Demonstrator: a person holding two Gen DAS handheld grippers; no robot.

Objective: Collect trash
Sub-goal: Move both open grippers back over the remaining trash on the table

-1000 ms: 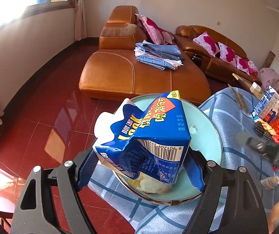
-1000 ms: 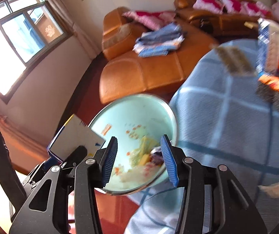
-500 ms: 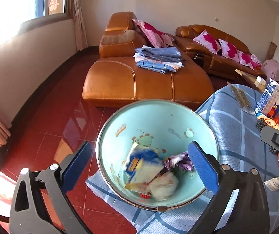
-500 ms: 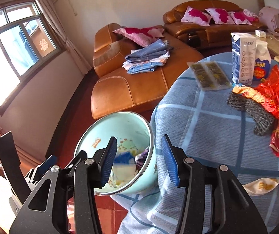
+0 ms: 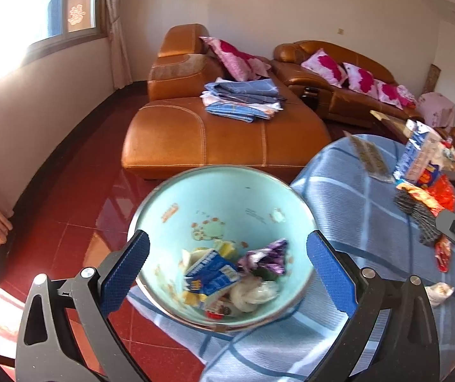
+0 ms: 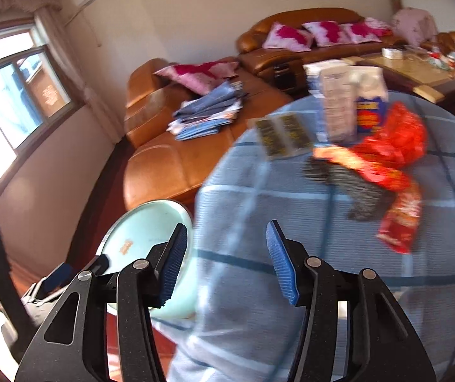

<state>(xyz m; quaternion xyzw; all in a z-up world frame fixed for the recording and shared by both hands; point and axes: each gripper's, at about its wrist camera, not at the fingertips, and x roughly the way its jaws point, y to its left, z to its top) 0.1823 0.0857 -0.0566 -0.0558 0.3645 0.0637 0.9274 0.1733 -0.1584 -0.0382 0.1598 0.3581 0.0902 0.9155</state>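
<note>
Left wrist view puts the pale green bin (image 5: 221, 203) right under me, standing at the edge of the round table with the blue checked tablecloth (image 5: 348, 197); inside it I see a crushed blue carton (image 5: 211, 275), a purple wrapper (image 5: 267, 256) and a whitish wad (image 5: 254, 293) heaped at the bottom. My left gripper (image 5: 227, 270) hangs above the bin's mouth with its blue pads spread wide, nothing between them. From the right wrist view, my right gripper (image 6: 227, 262) is also parted and empty, poised over the tablecloth (image 6: 323, 222) with the bin (image 6: 144, 226) just to its left, beyond the cloth's edge. Farther across the table lie a red wrapper (image 6: 393, 159), a dark scrubby mesh piece (image 6: 361, 191), a flat clear packet of dark strips (image 6: 283, 133) and two upright cartons (image 6: 338, 108), all smeared by motion blur. A small crumpled white scrap (image 5: 439, 291) sits on the cloth near the right edge of the left view. Behind it all, an orange leather sofa (image 5: 221, 133) carries folded blue bedding (image 5: 243, 98).
</note>
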